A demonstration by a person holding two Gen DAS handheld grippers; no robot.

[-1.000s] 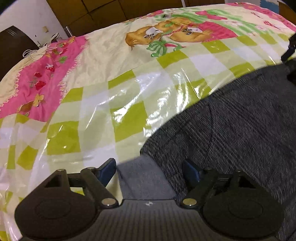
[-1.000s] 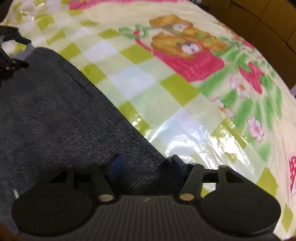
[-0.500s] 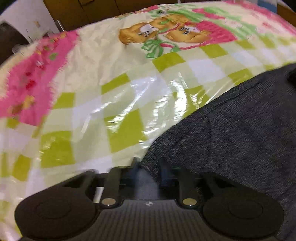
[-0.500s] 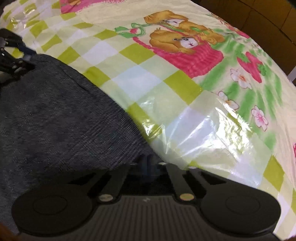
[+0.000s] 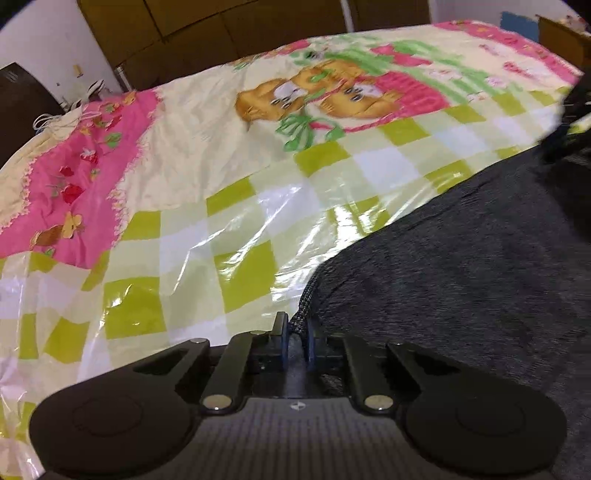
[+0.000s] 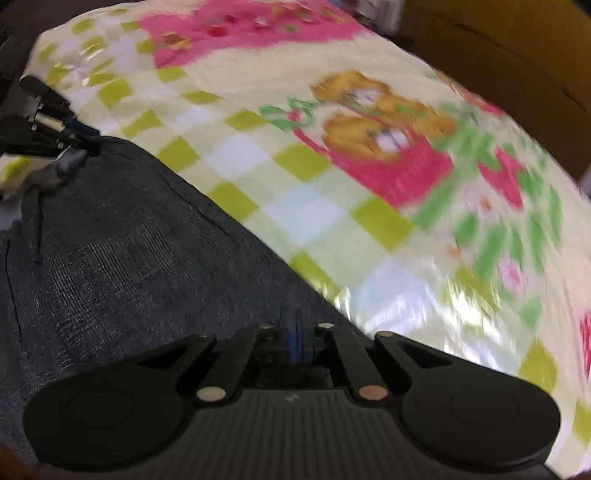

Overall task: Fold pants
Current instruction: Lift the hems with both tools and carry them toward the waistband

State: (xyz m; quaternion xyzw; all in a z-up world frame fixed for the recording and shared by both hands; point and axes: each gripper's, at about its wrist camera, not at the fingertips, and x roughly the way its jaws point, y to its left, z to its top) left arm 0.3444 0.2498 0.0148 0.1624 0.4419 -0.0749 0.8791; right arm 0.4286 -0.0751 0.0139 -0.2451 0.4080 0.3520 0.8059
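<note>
Dark grey knit pants (image 5: 461, 266) lie on a bed. They fill the right of the left wrist view and the left of the right wrist view (image 6: 110, 251). My left gripper (image 5: 295, 341) is shut on a corner of the pants, with the fabric edge pinched between its blue pads. My right gripper (image 6: 295, 338) is shut on the opposite corner of the same edge. The left gripper also shows at the far left of the right wrist view (image 6: 79, 142), holding the cloth. A drawstring (image 6: 33, 225) hangs on the pants.
The bed is covered by a sheet with green checks, pink panels and bears under clear plastic (image 5: 221, 229). Brown wooden cupboards (image 5: 221, 33) stand behind the bed. A dark chair (image 5: 22, 110) and white cables are at the far left.
Both grippers went from open around the pants' corners to shut on them. Both have since lifted and tilted, and the view is blurred with motion.
</note>
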